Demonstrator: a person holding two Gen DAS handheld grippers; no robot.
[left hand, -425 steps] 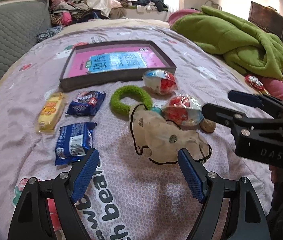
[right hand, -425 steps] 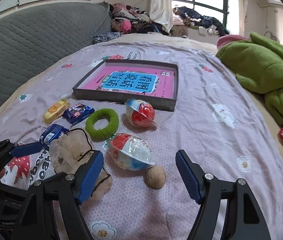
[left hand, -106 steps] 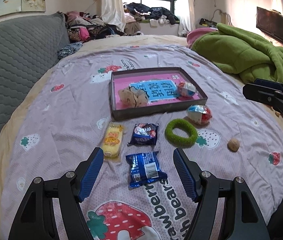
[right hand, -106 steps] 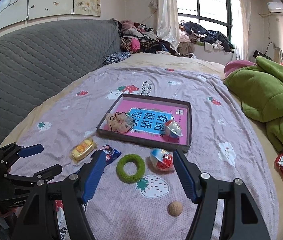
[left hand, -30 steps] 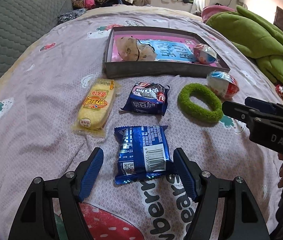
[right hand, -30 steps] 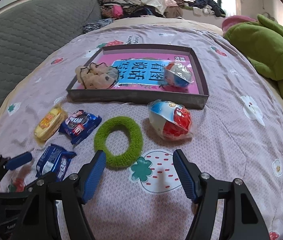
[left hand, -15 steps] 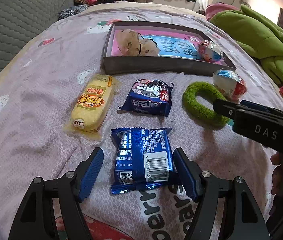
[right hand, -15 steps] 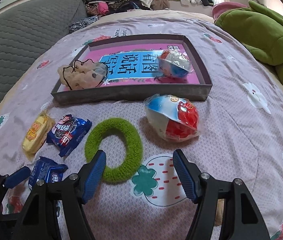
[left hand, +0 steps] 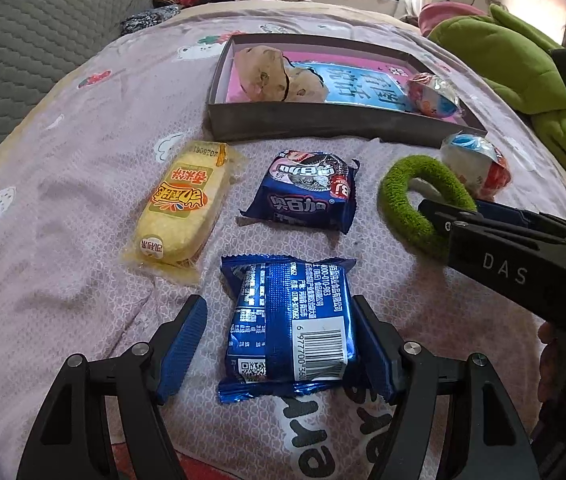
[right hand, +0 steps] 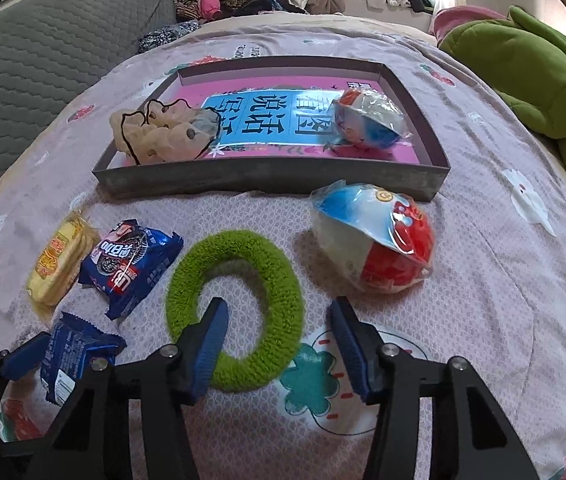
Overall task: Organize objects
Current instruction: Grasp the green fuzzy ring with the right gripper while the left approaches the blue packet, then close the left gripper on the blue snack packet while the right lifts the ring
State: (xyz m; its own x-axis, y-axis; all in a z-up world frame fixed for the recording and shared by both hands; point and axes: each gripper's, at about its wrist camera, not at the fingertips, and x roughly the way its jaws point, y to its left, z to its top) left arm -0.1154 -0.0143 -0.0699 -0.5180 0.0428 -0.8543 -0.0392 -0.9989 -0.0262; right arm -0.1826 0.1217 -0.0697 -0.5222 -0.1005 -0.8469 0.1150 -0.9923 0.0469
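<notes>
- Blue foil wraps the biscuit packet (left hand: 289,328) that lies flat on the purple bedsheet (left hand: 83,152), barcode side up. Its long axis runs away from the left camera, toward the box.
- Left gripper (left hand: 283,354) is wide open around this packet. 1 pad stands just beside each long edge; I cannot tell if the right pad touches the wrapper.
- Right gripper (right hand: 279,350) is closing. Its left finger (right hand: 209,340) stands inside the hole of the green fuzzy ring (right hand: 239,308), and its right finger is outside, so the near right part of the ring is between the jaws. The pads do not press it yet.
- The ring lies flat; in the right view its oval is longer toward the box.
- Beyond the ring is the shallow grey box (right hand: 267,180), its long side across the view. Inside are a beige cloth (right hand: 163,132) at the left and 1 wrapped toy egg (right hand: 367,124) at the right.
- A 2nd wrapped egg (right hand: 375,240) lies on the sheet, just in front of the box, right of the ring.
- The Oreo packet (left hand: 307,196) and the yellow cake packet (left hand: 181,216) lie side by side left of the ring. The yellow one points its long axis toward the box, a little tilted.
</notes>
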